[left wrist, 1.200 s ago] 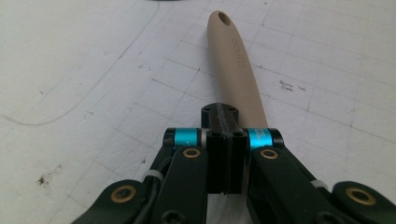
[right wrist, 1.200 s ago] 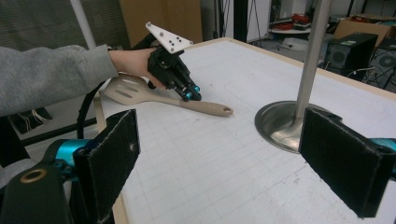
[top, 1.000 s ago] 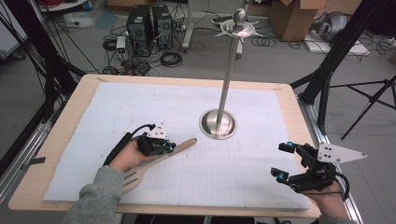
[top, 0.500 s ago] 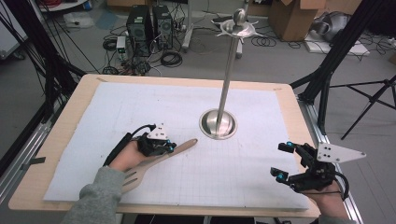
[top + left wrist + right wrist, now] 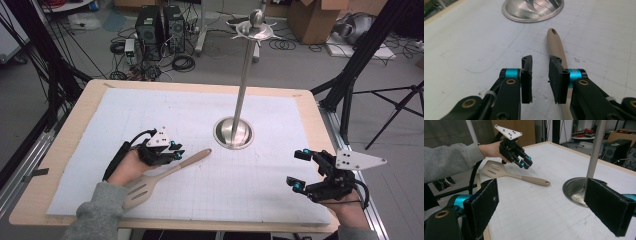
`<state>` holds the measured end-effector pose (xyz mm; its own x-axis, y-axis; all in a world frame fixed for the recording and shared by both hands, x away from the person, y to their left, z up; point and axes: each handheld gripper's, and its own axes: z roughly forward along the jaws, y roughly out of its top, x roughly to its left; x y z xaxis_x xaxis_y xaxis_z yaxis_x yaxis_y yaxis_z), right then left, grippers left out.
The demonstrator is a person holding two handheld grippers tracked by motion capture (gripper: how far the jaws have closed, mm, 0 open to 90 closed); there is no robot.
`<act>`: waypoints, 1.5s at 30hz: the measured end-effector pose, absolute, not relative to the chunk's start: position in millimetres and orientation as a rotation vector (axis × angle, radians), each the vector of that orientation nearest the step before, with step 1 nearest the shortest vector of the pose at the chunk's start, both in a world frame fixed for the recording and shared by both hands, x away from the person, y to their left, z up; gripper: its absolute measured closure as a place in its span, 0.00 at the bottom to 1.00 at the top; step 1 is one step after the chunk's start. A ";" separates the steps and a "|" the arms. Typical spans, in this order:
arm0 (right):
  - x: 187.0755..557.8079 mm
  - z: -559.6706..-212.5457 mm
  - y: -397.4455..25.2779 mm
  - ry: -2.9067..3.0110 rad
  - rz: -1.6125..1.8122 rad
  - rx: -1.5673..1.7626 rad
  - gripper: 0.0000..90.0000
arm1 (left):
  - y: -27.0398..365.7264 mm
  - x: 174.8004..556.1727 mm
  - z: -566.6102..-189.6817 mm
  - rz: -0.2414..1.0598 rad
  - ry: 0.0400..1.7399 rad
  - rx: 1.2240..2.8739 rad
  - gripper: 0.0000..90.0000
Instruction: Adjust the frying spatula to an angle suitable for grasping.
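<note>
A beige slotted spatula (image 5: 165,175) lies flat on the white gridded mat (image 5: 200,110), handle pointing toward the metal stand (image 5: 233,132). My left gripper (image 5: 175,154) hovers just above the handle's middle, on its far side. In the left gripper view its jaws (image 5: 540,62) stand a little apart with nothing between them, and the handle (image 5: 555,42) runs under the right-hand jaw. My right gripper (image 5: 297,170) rests near the mat's front right, wide open and empty (image 5: 541,202). From there I see the spatula (image 5: 516,176) and the left gripper (image 5: 525,163) beyond it.
The stand is a tall steel pole (image 5: 245,80) on a round base, topped by a hooked dish (image 5: 256,27). Its base (image 5: 574,188) lies ahead of my right gripper. The wooden table edge (image 5: 70,150) frames the mat. Computers, cables and boxes sit on the floor behind.
</note>
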<state>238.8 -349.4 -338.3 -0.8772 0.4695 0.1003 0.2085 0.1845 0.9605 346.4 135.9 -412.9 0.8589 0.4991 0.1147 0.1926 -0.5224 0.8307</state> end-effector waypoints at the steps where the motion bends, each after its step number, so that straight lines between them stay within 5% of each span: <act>1: 239.7 -338.3 -348.6 2.241 1.764 0.655 0.13 | 137.7 345.9 -410.7 0.441 0.509 2.109 0.76; 6: 244.9 -338.6 -343.6 2.256 1.770 0.638 0.13 | 145.4 342.6 -402.8 0.504 0.542 2.055 0.61; 14: 252.4 -338.5 -335.4 2.278 1.779 0.614 0.13 | 153.0 336.4 -395.1 0.517 0.591 2.031 0.25; 18: 256.1 -338.5 -331.8 2.286 1.785 0.600 0.13 | 157.2 332.2 -392.6 0.512 0.590 2.018 0.19; 45: 280.4 -340.1 -308.7 2.329 1.813 0.547 0.13 | 177.3 301.6 -374.3 0.512 0.600 1.947 0.18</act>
<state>280.4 -308.7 -340.1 -0.9241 0.3659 0.1104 0.1968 0.2081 0.9581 301.6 177.3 -374.3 0.7877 0.6089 0.0936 0.1880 -0.3823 0.9047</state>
